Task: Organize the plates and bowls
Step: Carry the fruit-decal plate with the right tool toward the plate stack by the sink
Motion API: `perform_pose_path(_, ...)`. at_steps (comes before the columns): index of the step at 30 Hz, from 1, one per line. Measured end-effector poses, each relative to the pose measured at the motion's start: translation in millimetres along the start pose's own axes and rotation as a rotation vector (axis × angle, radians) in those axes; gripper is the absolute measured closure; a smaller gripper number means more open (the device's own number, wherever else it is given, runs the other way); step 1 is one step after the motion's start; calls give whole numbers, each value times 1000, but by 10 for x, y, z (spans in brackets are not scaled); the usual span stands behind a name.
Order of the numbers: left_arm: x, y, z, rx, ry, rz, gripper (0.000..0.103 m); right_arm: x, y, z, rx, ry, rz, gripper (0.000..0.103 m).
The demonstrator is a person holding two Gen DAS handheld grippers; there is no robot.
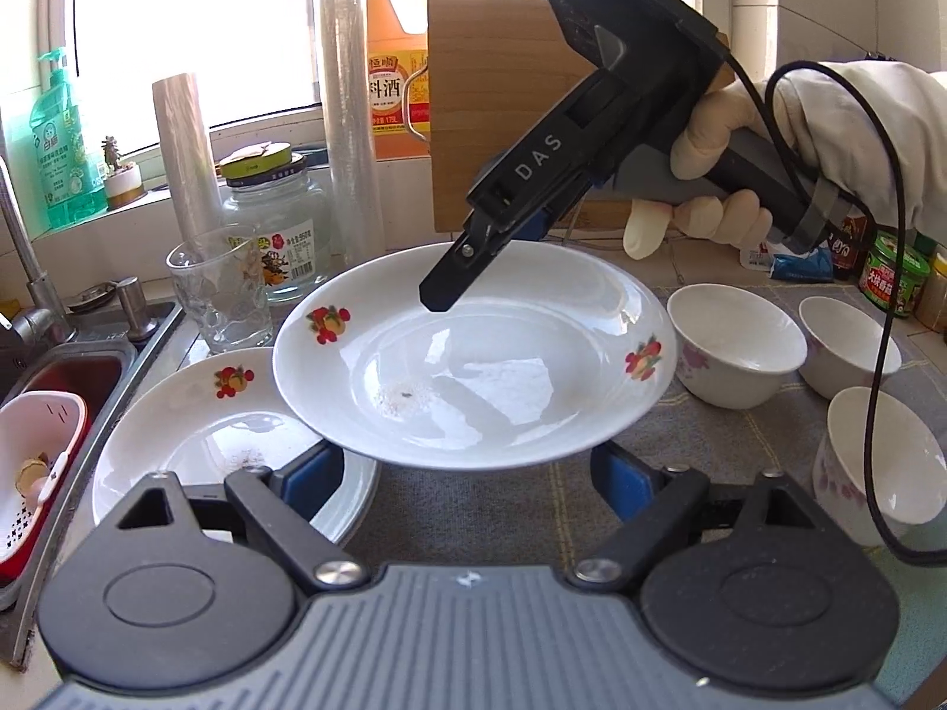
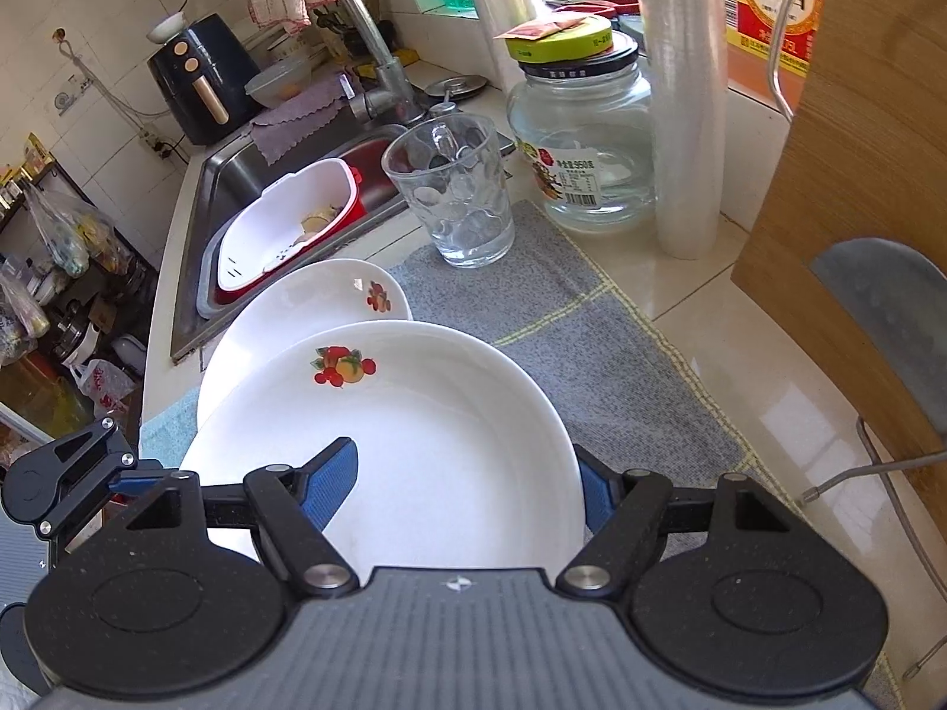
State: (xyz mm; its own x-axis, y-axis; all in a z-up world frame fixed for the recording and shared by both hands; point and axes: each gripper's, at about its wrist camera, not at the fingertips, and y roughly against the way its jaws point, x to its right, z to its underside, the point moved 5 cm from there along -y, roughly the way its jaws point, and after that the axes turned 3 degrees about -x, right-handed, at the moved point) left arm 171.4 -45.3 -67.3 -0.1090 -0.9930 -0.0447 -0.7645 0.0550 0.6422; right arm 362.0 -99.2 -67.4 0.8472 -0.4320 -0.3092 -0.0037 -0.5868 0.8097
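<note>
A white plate with fruit prints is held up over the grey mat. My right gripper is shut on its far rim, one finger above the rim and one below. In the right wrist view this upper plate fills the space between the fingers. A second matching plate lies on the counter below and to the left, partly covered; it also shows in the right wrist view. My left gripper is open, its blue pads on either side of the held plate's near edge. Three white bowls stand to the right.
A glass cup, a glass jar, film rolls, a cooking wine bottle and a wooden board stand behind. The sink with a white strainer basket is at the left. Small jars stand at the far right.
</note>
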Motion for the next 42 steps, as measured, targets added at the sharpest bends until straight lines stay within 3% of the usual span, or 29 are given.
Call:
perform_pose_path(23,-965,418,421,-51,109,-108,13,-914,-924,-534,-50,87,-104,23)
perform_pose_path(42,-1156,325,489,-83,108,-63,13,-808,-1123,-480,-82,14,-83,23)
